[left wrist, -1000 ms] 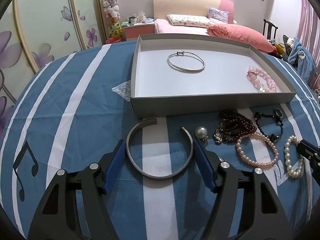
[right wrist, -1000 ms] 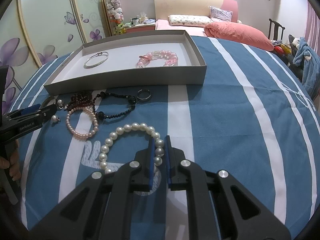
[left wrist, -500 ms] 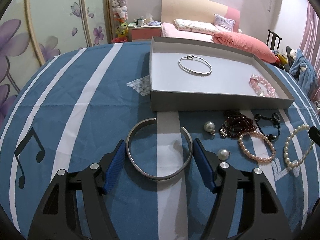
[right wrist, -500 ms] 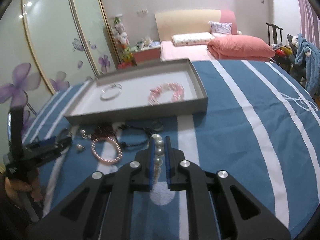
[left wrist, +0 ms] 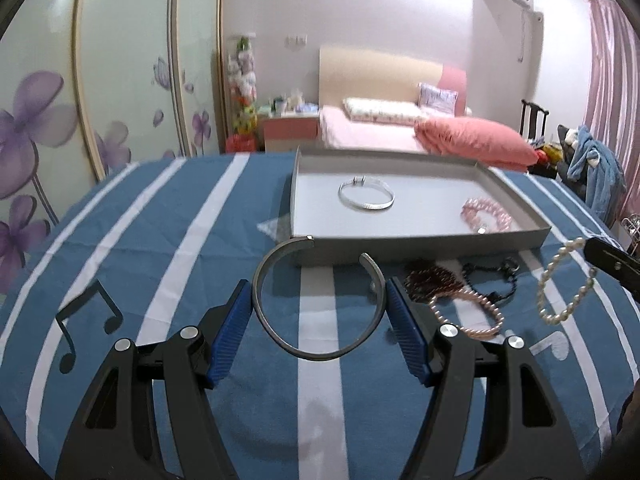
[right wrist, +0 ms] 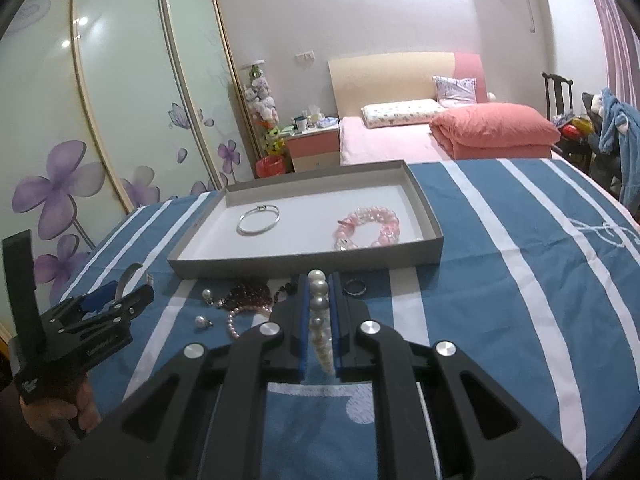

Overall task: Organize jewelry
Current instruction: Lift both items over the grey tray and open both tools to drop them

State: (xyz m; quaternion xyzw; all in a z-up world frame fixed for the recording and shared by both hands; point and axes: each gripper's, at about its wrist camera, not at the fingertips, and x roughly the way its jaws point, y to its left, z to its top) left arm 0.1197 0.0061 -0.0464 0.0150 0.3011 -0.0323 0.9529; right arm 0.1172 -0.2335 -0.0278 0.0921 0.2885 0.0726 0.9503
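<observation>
Blue-padded fingers (left wrist: 236, 320) of the left gripper (left wrist: 318, 322) stand wide apart, each pad pressed to a side of the cuff (left wrist: 320, 300), an open grey metal bangle held between them above the cloth (left wrist: 160, 240). The cuff lies nearly level, its gap turned forward toward the tray (left wrist: 420, 242); one tip overlaps the tray's near left corner in this view. From the right wrist camera the left gripper (right wrist: 120, 300) sits low at the left, tipped slightly up and aimed toward the tray's (right wrist: 304, 264) left end, with the person's hand (right wrist: 60, 408) below it.

Closed almost fully, the right gripper (right wrist: 319, 320) pinches the white pearls (right wrist: 319, 308); the strand runs straight along the gap between the pads, edge-on to the camera. In the left wrist view the pearls (left wrist: 564, 280) hang as a loop from the right gripper's tip (left wrist: 612, 264), lifted off the cloth, long axis upright and leaning right.

Inside the tray rest a silver bangle (right wrist: 258, 220) on the left and a pink bracelet (right wrist: 368, 226) on the right. On the cloth before the tray lie dark red beads (right wrist: 248, 294), pink pearls (left wrist: 468, 316), black beads (left wrist: 492, 280), a ring (right wrist: 355, 288) and two pearl earrings (right wrist: 202, 322).
</observation>
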